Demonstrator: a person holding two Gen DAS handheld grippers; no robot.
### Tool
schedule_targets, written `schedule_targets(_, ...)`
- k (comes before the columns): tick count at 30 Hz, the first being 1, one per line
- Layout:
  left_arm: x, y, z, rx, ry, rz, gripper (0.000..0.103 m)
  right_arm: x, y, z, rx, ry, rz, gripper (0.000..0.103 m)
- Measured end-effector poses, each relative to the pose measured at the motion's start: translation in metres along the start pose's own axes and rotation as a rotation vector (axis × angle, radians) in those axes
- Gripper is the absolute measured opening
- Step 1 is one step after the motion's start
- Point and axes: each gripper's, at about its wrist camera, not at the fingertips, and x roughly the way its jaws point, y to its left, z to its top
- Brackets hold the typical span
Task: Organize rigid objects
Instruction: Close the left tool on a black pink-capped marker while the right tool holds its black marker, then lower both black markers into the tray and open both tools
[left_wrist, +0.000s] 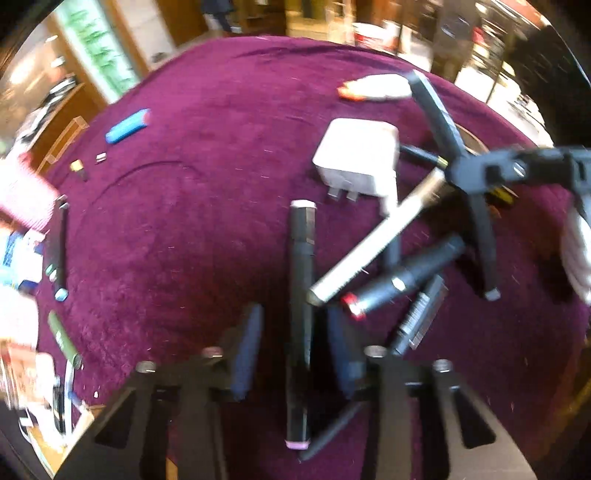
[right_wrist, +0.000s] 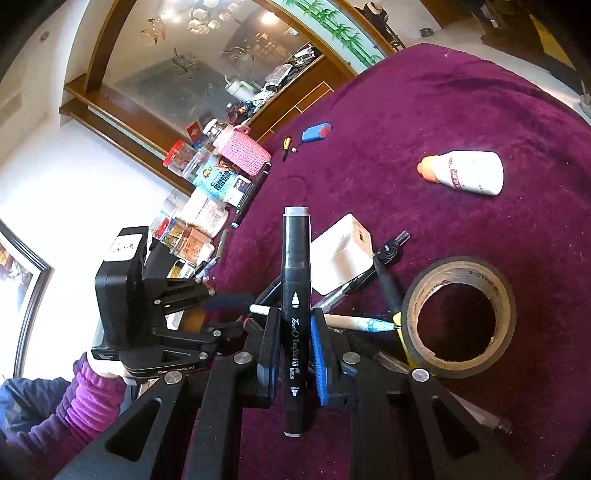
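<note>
A black marker (right_wrist: 296, 321) is clamped upright between the pads of the right tool (right_wrist: 295, 343), above the purple surface (right_wrist: 461, 110). Another marker (left_wrist: 301, 321) lies between the parted fingers of the left tool (left_wrist: 295, 354). A white charger (left_wrist: 358, 160) is seen beyond.

On the tabletop (right_wrist: 461, 110) the charger block (right_wrist: 341, 254) lies just behind a heap of pens (right_wrist: 354, 321), w/ the tape roll (right_wrist: 458, 317) to the right of it. The bottle (right_wrist: 465, 172) lies on its side further back right, well apart. A small case (right_wrist: 315, 133) sits far back, near the left edge. Jars (right_wrist: 207, 192) stand in a row along the left edge. A marker (right_wrist: 295, 317) stands between the right gripper's fingers (right_wrist: 320, 354), in front of the block.
</note>
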Motion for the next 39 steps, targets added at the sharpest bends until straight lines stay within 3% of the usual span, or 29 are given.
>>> schedule_targets(2,-0.001,0.000,-0.004,-0.057,-0.023,0.017,0.037,0.000,-0.001,-0.001,0.004,0.002,0.001,0.017)
schedule_targets(4,-0.001,-0.006,-0.005,-0.101,-0.037,-0.008,0.014,0.001,0.000,-0.001,0.003,0.001,-0.001,0.017)
schedule_targets(10,-0.030,-0.017,-0.026,-0.214,-0.109,0.005,0.014,-0.001,0.004,-0.001,-0.027,-0.011,-0.011,0.017)
schedule_targets(15,-0.083,-0.010,-0.058,-0.347,-0.225,-0.020,0.014,-0.005,0.008,-0.002,-0.034,-0.025,0.013,0.016)
schedule_targets(19,-0.129,0.001,-0.104,-0.466,-0.312,-0.004,0.014,-0.007,0.023,-0.006,-0.034,-0.016,0.068,0.016)
schedule_targets(22,-0.154,0.016,-0.150,-0.570,-0.336,0.048,0.014,-0.006,0.048,-0.012,-0.049,0.012,0.116,0.016)
schedule_targets(26,-0.164,0.047,-0.216,-0.735,-0.297,0.115,0.014,0.009,0.096,-0.023,-0.109,0.070,0.160,0.017)
schedule_targets(30,-0.159,0.067,-0.258,-0.843,-0.236,0.165,0.014,0.037,0.145,-0.037,-0.172,0.142,0.169,0.017)
schedule_targets(39,-0.127,0.115,-0.277,-0.946,-0.145,0.186,0.014,0.142,0.220,-0.069,-0.225,0.339,0.133,0.017)
